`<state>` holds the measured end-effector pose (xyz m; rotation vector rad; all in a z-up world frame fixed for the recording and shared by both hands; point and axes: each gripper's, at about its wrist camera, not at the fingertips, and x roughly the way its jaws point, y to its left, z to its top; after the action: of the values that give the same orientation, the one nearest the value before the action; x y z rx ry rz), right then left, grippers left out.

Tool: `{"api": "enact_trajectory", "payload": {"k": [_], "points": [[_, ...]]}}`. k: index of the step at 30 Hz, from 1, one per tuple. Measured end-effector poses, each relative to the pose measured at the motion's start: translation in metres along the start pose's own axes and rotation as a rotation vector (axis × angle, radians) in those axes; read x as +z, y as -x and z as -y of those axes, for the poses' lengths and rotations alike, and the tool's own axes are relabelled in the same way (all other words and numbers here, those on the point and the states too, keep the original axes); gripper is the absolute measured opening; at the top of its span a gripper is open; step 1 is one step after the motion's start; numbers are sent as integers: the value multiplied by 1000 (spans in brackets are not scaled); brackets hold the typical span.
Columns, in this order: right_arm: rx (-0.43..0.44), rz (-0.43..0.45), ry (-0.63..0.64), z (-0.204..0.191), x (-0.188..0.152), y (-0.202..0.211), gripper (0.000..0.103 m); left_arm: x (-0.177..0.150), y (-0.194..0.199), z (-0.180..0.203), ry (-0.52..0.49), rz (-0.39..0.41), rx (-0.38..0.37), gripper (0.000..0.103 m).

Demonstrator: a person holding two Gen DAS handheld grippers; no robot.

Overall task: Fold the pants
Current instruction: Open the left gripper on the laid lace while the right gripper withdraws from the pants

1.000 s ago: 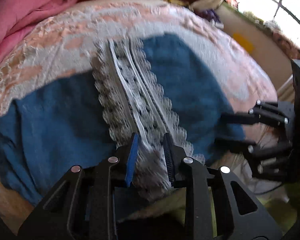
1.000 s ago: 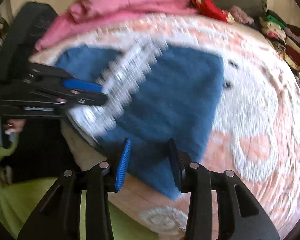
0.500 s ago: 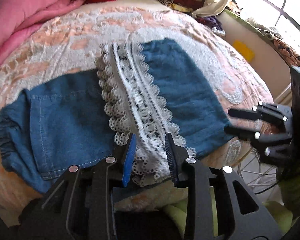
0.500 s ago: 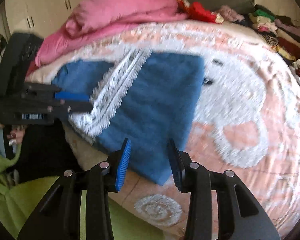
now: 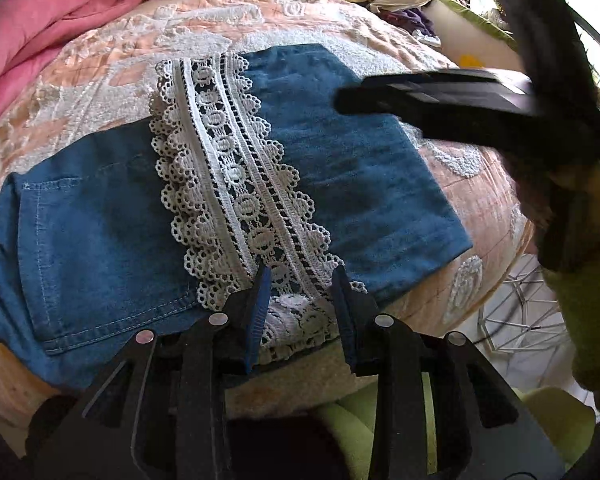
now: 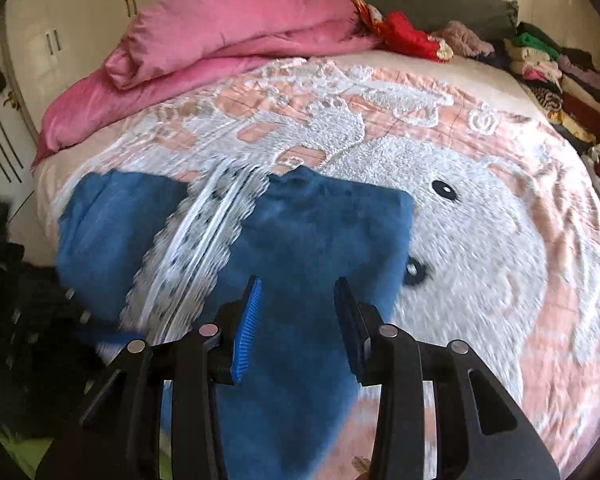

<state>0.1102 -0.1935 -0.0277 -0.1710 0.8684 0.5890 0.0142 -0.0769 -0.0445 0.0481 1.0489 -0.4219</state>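
Blue denim pants (image 5: 100, 232) lie flat across the near edge of the bed, folded so the leg (image 5: 340, 160) with its white lace hem (image 5: 236, 184) rests over the seat. My left gripper (image 5: 300, 280) is at the near end of the lace. Its jaws stand apart, and the lace lies loose between and under them. My right gripper (image 6: 296, 292) hovers open above the folded leg (image 6: 320, 232), with nothing between its fingers. It shows as a blurred black shape (image 5: 440, 96) in the left wrist view. The left gripper (image 6: 104, 336) is a blur in the right wrist view.
The pink and white bear blanket (image 6: 480, 220) covers the bed. A pink quilt (image 6: 220, 40) is heaped at the far side, with stacked clothes (image 6: 560, 80) at the far right. A person's green sleeve (image 5: 592, 320) and a wire frame (image 5: 520, 312) are beside the bed.
My left gripper's jaws have spread, and the lace that was bunched between them now lies loose. My right gripper has swung from the leg's outer edge in over the denim.
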Motion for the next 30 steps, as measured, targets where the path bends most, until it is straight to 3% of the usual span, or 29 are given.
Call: {"api": "enact_trajectory", "payload": {"k": [7,21,23,27,30], "points": [[-41,-77,-48,18,28,-54,36,-1,0,0,-2,5,-9,24],[-88,-45,-85,35,57,-71,35,-2,2,-5,13,13,-42,25],[-80,-16,-92,36,58,-58,37,-2,3,-4,12,15,-46,28],[-46,56,-119,38,55,-25,59,-2,12,-7,17,37,-53,38],[-37,99,-111,36,50,0,67,-1,19,-9,24,55,-32,51]]}}
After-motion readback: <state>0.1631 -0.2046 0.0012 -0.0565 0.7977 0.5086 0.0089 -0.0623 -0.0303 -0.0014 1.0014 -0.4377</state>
